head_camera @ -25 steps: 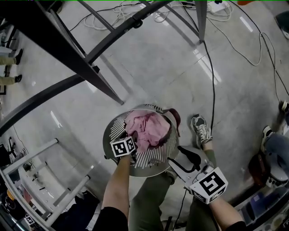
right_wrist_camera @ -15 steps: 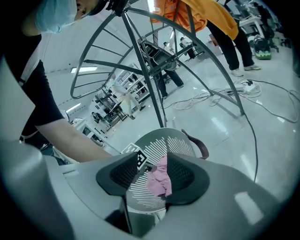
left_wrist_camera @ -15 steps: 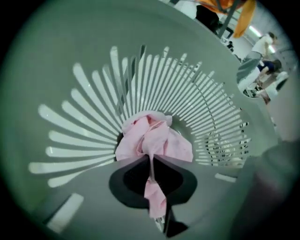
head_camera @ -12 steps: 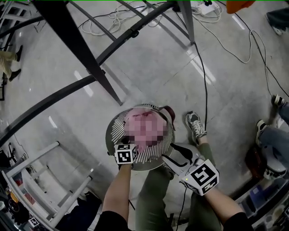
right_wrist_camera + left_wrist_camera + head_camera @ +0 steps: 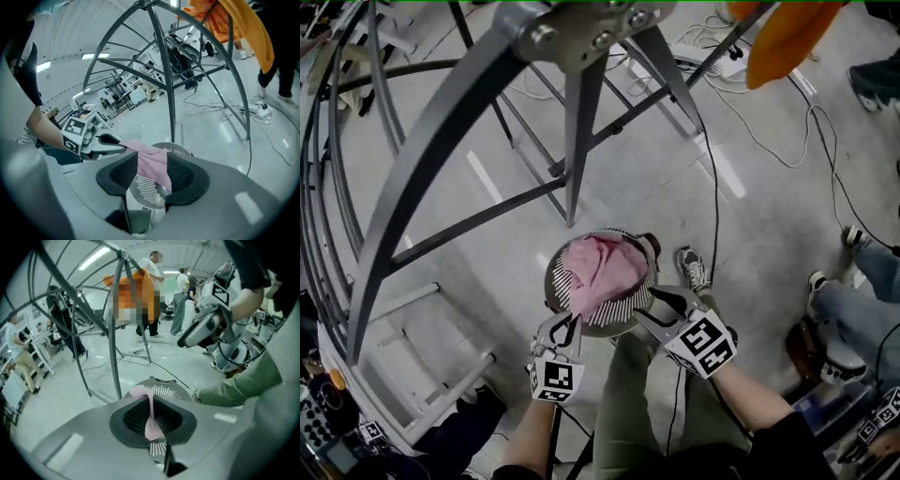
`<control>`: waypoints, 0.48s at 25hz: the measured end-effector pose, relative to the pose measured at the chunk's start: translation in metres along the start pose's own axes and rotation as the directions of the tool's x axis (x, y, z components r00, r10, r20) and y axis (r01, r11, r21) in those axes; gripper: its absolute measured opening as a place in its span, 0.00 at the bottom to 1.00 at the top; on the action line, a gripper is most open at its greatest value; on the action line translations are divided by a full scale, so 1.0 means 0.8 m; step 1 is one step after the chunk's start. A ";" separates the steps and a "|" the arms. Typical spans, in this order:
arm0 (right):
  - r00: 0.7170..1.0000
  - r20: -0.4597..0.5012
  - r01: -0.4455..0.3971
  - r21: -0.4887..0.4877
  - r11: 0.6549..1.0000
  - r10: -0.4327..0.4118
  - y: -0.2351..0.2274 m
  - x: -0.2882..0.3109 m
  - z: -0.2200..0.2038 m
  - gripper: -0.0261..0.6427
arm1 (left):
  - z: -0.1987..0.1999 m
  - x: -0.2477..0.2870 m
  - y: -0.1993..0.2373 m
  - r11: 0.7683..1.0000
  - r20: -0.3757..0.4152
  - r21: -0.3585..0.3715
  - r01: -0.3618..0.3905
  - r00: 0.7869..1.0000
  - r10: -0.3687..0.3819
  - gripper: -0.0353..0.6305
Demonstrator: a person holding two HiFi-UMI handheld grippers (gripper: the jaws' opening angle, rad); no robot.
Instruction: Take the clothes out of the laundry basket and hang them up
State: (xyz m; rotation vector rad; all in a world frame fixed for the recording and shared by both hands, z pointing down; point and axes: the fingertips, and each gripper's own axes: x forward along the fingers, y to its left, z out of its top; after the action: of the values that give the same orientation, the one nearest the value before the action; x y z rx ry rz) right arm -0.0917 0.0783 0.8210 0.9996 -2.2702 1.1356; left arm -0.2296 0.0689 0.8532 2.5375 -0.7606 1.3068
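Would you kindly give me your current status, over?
Left gripper shut on pink cloth garment, stretched from round slatted basket. Right gripper open. Grey metal rack close ahead.

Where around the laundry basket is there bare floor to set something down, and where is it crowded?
Bare floor: left of the laundry basket, between the rack's low bar and the white frame, and right of it, between the black cable and a bystander's shoe. Crowded: the basket's near side, taken by the left gripper and right gripper.
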 end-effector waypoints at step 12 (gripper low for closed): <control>0.990 -0.134 -0.079 -0.255 0.964 0.046 0.025 -0.019 0.089 0.33 | 0.155 -0.164 0.011 0.923 0.023 0.371 0.102 0.993 -0.119 0.07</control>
State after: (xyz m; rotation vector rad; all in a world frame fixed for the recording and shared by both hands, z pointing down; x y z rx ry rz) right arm -0.0997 0.0353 0.7597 0.7375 -2.2874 0.8692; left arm -0.2097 0.0606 0.6738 2.8576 -0.3971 1.4780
